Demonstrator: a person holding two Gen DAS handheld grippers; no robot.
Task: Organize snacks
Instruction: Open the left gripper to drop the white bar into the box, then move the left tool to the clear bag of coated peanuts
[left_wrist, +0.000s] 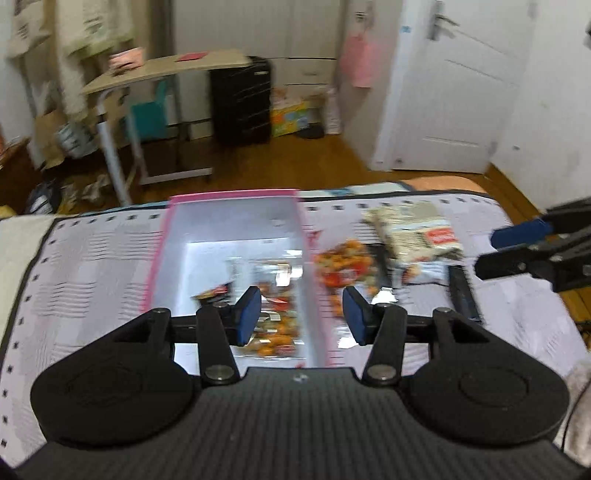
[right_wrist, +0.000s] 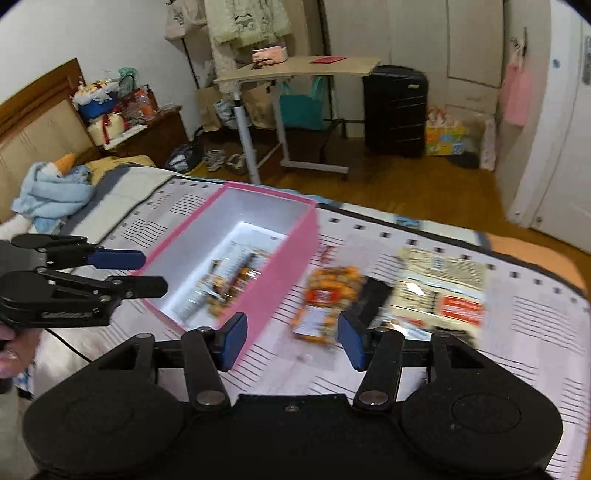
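Both claws, left claw (left_wrist: 301, 315) and right claw (right_wrist: 291, 341), hang open and empty. The orange snack packet (right_wrist: 325, 299) beside the pink box (right_wrist: 291, 266) looks light, crinkly and slippery; pinch its sealed edge.

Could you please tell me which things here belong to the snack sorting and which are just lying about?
Job: pink box, orange snack packet, pale snack bag, snacks in the box.
Lying about: black suitcase, side table, blue towel.

The right gripper (right_wrist: 291, 338) hangs empty, jaws apart, above a patterned mat (right_wrist: 517, 332). A pink box (right_wrist: 280, 273) holds snack packets (right_wrist: 229, 284). Beside it lie an orange packet (right_wrist: 325, 299) and a pale bag (right_wrist: 439, 291). The left gripper (right_wrist: 147, 271), also parted, hovers left of the box.
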